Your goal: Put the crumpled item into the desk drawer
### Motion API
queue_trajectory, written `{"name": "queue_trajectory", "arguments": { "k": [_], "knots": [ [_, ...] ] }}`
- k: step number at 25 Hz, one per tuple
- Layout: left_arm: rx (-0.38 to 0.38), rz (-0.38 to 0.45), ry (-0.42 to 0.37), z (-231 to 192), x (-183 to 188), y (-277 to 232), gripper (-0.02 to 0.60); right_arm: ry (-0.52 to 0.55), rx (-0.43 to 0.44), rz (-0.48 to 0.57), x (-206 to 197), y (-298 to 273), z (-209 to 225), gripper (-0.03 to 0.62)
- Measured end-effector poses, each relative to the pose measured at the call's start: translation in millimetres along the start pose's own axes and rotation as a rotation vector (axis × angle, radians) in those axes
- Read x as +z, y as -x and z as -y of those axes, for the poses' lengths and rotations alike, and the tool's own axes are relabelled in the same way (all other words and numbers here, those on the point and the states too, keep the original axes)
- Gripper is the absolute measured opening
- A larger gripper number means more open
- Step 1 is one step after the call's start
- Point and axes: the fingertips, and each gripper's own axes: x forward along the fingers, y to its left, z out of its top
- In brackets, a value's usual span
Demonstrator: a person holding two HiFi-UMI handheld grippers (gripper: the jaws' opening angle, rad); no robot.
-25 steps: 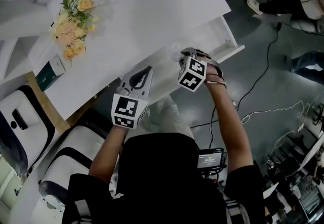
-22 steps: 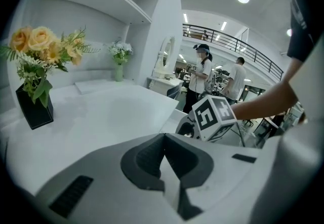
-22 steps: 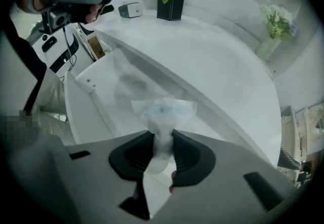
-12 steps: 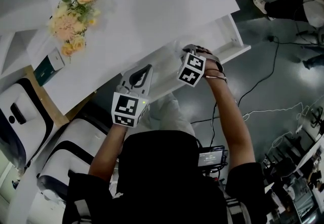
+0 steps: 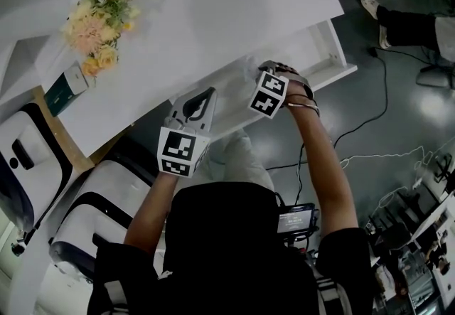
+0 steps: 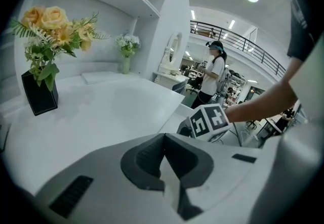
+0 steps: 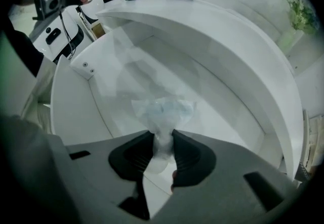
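The crumpled item [image 7: 164, 112] is a wad of clear, whitish plastic. My right gripper [image 7: 162, 139] is shut on its lower end, and the wad bulges out beyond the pads. It hangs over the white inside of the open desk drawer [image 7: 101, 117]. In the head view the right gripper [image 5: 254, 79] holds the item [image 5: 247, 69] above the drawer [image 5: 323, 80], which sticks out from under the white desk [image 5: 213, 15]. My left gripper [image 5: 202, 102] hovers at the desk's front edge, left of the right one. Its jaws [image 6: 163, 143] are shut with nothing between them.
A bunch of yellow flowers in a black vase [image 5: 96, 29] and a small green-and-white box [image 5: 67, 84] stand on the desk's left part. White padded seats [image 5: 28, 171] are at the lower left. Cables [image 5: 370, 157] lie on the grey floor at the right. A person [image 6: 215, 74] stands far off.
The head view has shifted slightly. Both grippers keep about the same places, and the right one still holds the crumpled item over the drawer.
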Motion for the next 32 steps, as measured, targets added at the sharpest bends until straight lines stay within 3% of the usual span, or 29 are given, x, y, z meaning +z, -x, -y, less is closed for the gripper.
{"name": "queue_trajectory", "arguments": {
  "k": [10, 32],
  "knots": [
    [0.013, -0.021, 0.027, -7, -6, -3, 0.006, -0.008, 0.023, -0.024, -2, -11, 0, 0.097],
    [-0.004, -0.028, -0.032, -6, -1, -2, 0.006, -0.041, 0.057, -0.015, -10, 0, -6, 0.179]
  ]
}}
